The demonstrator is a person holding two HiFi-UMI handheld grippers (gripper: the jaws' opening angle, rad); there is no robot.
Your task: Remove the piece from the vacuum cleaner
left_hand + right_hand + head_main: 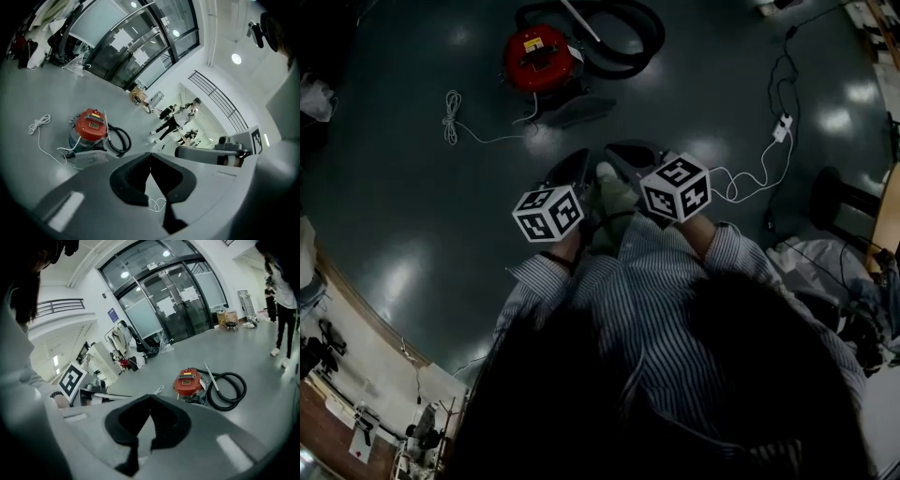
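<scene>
The red vacuum cleaner (539, 58) stands on the dark floor well ahead of me, with its black hose (623, 37) coiled behind it and a thin metal wand (581, 21) across the coil. A grey nozzle piece (578, 110) lies at its near side. My left gripper (575, 161) and right gripper (623, 152) are held side by side in the air short of the vacuum, both shut and empty. In the left gripper view the vacuum (91, 126) is at left beyond the closed left gripper (150, 154). In the right gripper view the vacuum (188, 381) is right of the closed right gripper (150, 397).
A coiled white cord (450, 117) trails from the vacuum's left. A power strip (783, 127) with a white cable lies at right, next to a black stool base (839, 197). People (176, 122) stand far off by the glass doors, and a person (283, 301) is at right.
</scene>
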